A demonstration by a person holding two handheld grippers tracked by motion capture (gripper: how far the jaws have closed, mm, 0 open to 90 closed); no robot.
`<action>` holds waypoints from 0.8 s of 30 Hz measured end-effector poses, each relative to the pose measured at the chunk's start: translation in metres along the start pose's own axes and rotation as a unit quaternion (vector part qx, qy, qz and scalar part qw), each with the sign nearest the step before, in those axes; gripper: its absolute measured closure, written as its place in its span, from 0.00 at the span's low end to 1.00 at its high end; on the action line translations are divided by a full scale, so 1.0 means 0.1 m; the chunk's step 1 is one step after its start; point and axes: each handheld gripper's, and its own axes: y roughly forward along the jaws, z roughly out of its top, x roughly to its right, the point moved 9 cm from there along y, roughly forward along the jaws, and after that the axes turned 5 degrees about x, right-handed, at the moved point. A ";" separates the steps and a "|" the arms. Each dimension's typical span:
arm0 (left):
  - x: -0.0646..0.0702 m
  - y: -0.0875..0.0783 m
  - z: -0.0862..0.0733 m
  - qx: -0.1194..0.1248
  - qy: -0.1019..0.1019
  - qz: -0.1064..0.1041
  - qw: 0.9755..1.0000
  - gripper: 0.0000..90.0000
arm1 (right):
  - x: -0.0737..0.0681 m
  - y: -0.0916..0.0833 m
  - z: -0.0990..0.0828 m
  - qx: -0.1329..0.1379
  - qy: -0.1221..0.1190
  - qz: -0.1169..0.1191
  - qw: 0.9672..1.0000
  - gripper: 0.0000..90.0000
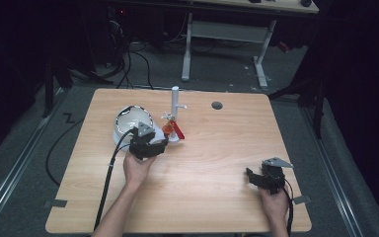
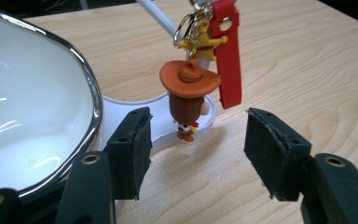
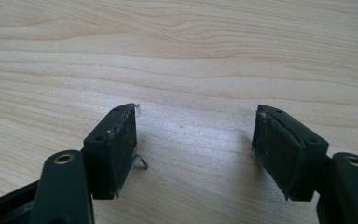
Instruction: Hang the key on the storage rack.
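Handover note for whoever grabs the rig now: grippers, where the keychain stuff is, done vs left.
Left gripper: jaws open, nothing between the pads, just short of the keychain.
Right gripper: open, empty, over bare wooden table near the right edge.
Brown cowboy-figure keychain with red strap: hangs by its ring from the white peg stand, next to the white chrome-rimmed bowl.
Done: keychain looks hung and released.
Left: probably just draw the left gripper back; check the ring sits securely.

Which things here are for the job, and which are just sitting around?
For the job:
- cowboy keychain with red strap
- white stand
- left gripper, jaws open

Just sitting around:
- white bowl
- right gripper, open over bare table
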 end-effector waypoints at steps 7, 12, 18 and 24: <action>0.06 -0.13 0.00 0.010 0.005 -0.007 1.000 0.45 | 0.00 0.00 0.00 0.000 0.000 0.000 1.000 0.35; 0.05 -0.18 -0.05 0.012 0.000 -0.006 1.000 0.45 | 0.00 0.00 0.00 0.000 0.000 0.000 1.000 0.35; 0.04 -0.27 -0.12 0.015 -0.008 -0.005 1.000 0.45 | 0.00 0.00 0.00 0.000 0.000 0.000 1.000 0.35; 0.02 -0.33 -0.17 0.017 -0.013 -0.005 1.000 0.45 | 0.00 0.00 0.00 0.000 0.000 0.000 1.000 0.35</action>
